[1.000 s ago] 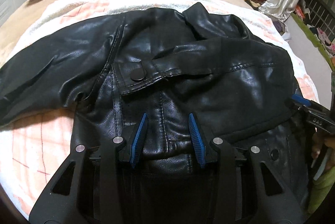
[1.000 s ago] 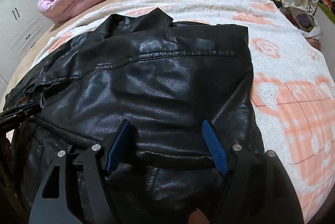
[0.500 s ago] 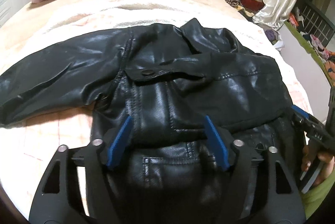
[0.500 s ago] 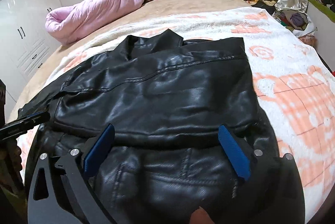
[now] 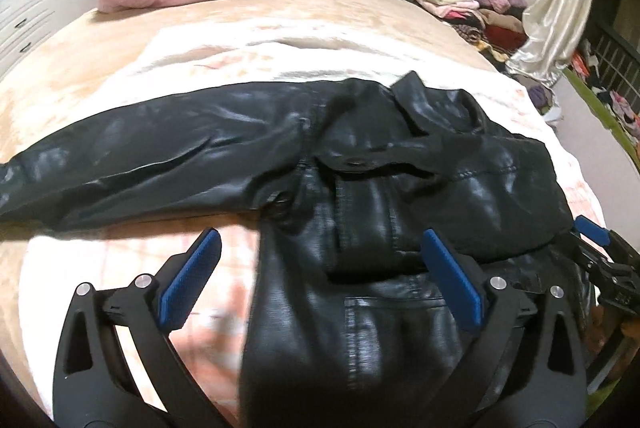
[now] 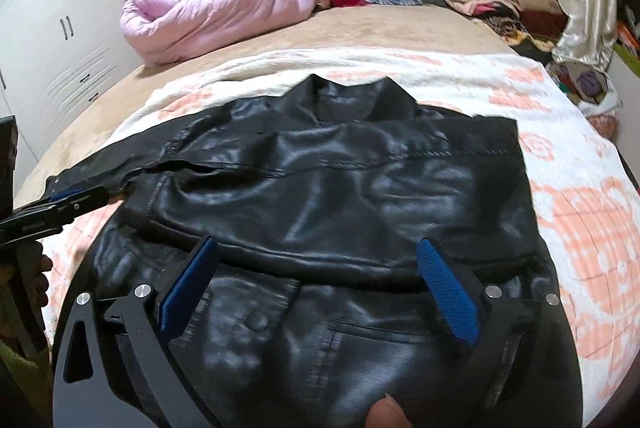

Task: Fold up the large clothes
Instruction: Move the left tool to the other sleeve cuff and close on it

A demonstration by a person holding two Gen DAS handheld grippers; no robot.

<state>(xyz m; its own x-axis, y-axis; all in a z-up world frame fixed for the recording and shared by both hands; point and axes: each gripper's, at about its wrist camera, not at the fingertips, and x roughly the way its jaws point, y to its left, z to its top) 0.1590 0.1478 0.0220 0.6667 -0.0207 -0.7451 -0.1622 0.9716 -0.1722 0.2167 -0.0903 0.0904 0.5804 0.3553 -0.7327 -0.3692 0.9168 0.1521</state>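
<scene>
The black jacket (image 5: 400,196) lies on the bed (image 5: 120,68), one side folded over, its left sleeve (image 5: 140,156) stretched out flat. Both tools, left tool (image 5: 320,276) and right tool (image 6: 316,284), have just been opening and stand spread, empty. The leather looks heavy, stiffish and slick; pinch the cuff or a seam.

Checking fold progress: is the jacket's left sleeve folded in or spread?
Spread: the jacket has its sleeve stretched flat across the blanket.
</scene>
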